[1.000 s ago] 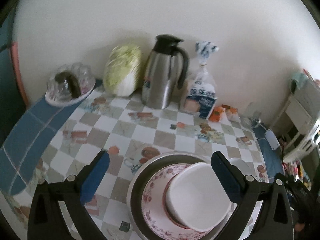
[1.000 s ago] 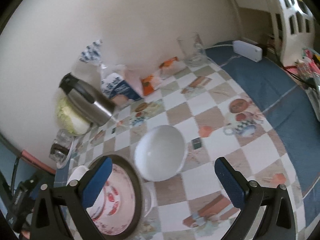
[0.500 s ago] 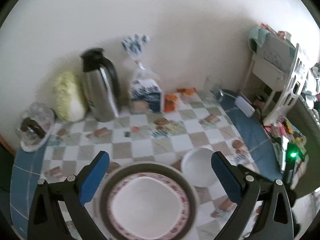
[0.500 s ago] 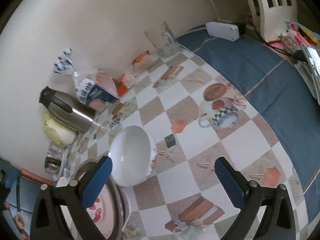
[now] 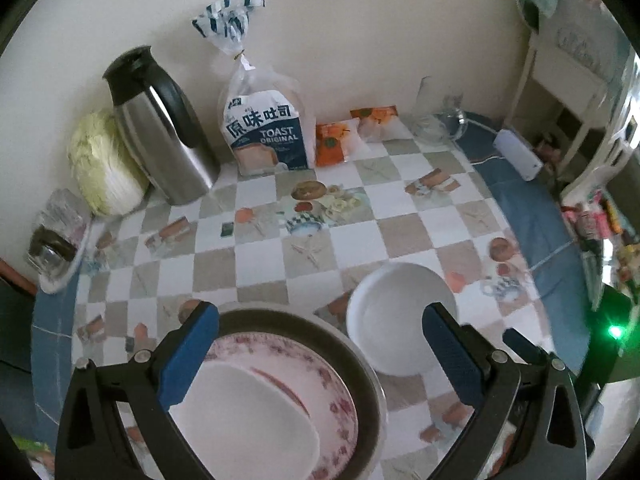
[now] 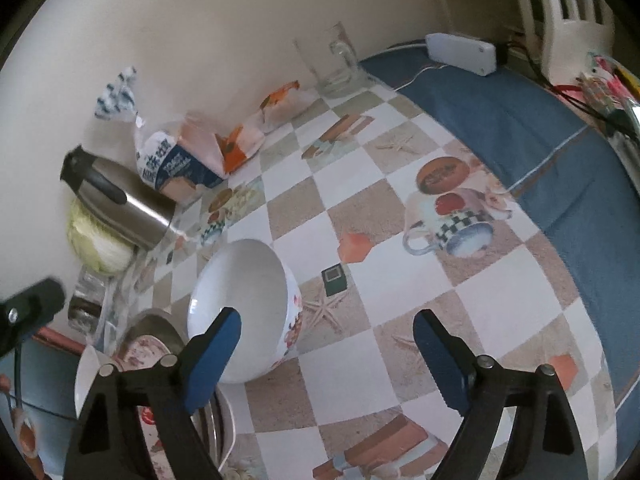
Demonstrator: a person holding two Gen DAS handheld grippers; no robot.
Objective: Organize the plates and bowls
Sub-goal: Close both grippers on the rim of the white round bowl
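A white bowl [image 5: 400, 316] stands alone on the checkered tablecloth; it also shows in the right wrist view [image 6: 248, 312], with a floral outside. Left of it is a stack: a metal basin [image 5: 360, 364] holding a pink floral plate [image 5: 336, 392] with a white dish [image 5: 248, 420] on top. The stack shows at lower left in the right wrist view [image 6: 148, 344]. My left gripper [image 5: 316, 352] is open and empty above the stack. My right gripper [image 6: 328, 356] is open and empty, just right of the white bowl.
Along the back wall stand a cabbage [image 5: 104, 164], a steel thermos jug [image 5: 160, 128], a toast bag [image 5: 266, 132], orange snack packets [image 5: 336, 140] and a glass mug [image 6: 332, 60]. A glass dish [image 5: 56, 236] sits far left. A white power adapter [image 6: 460, 52] lies on the blue border.
The left gripper view has swung right and moved closer, so the stack sits lower left. The right gripper has come nearer the white bowl. Both grippers stay open.
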